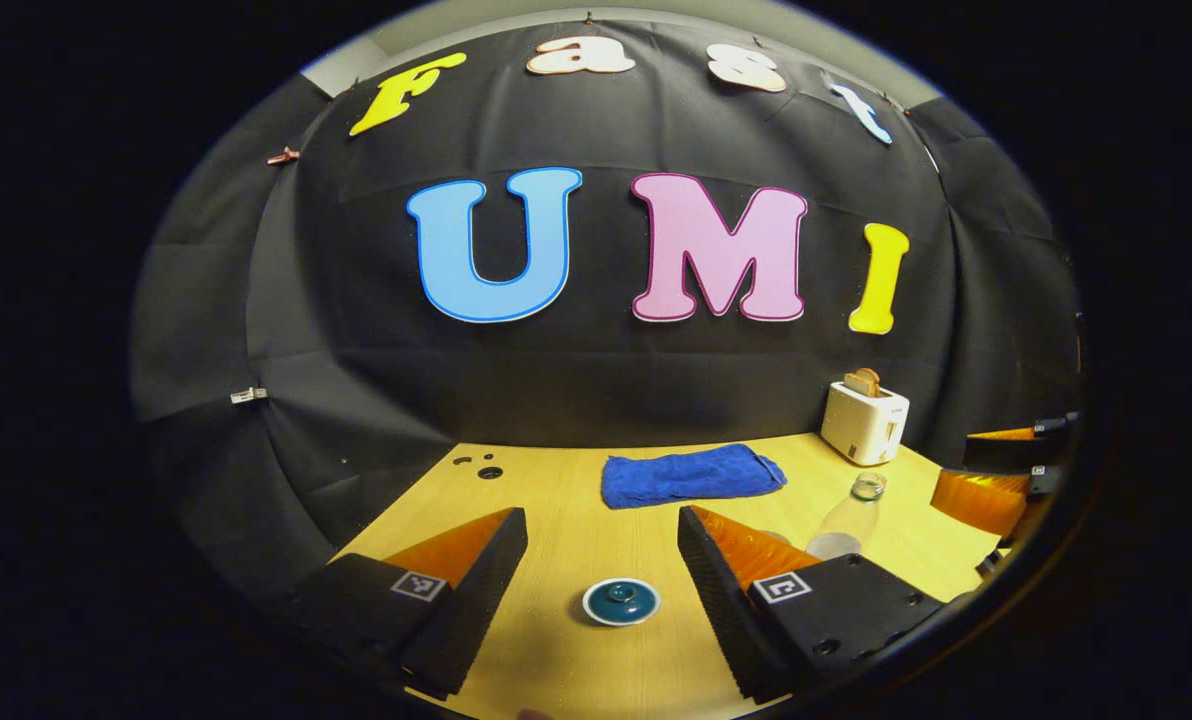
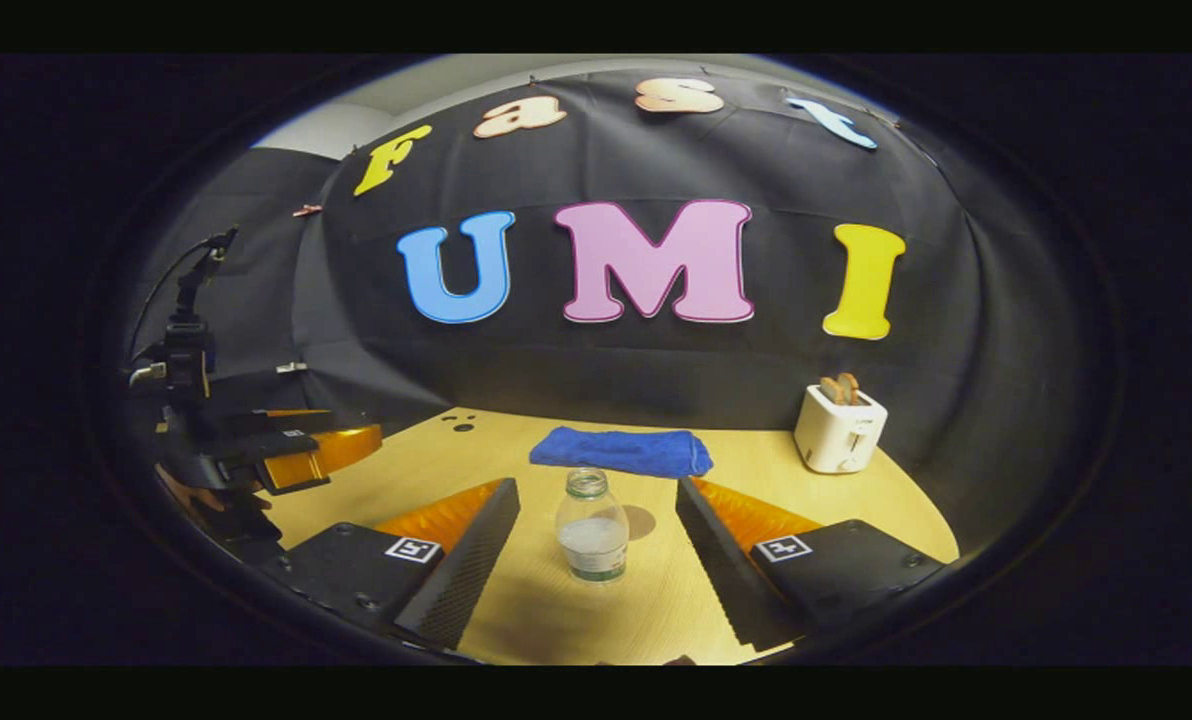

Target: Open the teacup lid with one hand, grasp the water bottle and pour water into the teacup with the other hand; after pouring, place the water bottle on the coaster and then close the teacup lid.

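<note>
Spanning the scene, the wooden table (image 2: 856, 500) carries a blue towel (image 2: 621, 451) at 12 o'clock and a toaster (image 2: 838, 430) at 2 o'clock against the black cloth wall; the left gripper (image 1: 601, 570) hangs spread and empty, the teacup lid (image 1: 621, 602) on the table between its fingers; the right gripper (image 2: 596, 545) is likewise parted, the water bottle (image 2: 592, 527) upright between its fingers, untouched; judgement: lower squarely over the lid knob, close gently, lift straight; coaster possibly the dark disc just behind the bottle, cannot tell.
</note>
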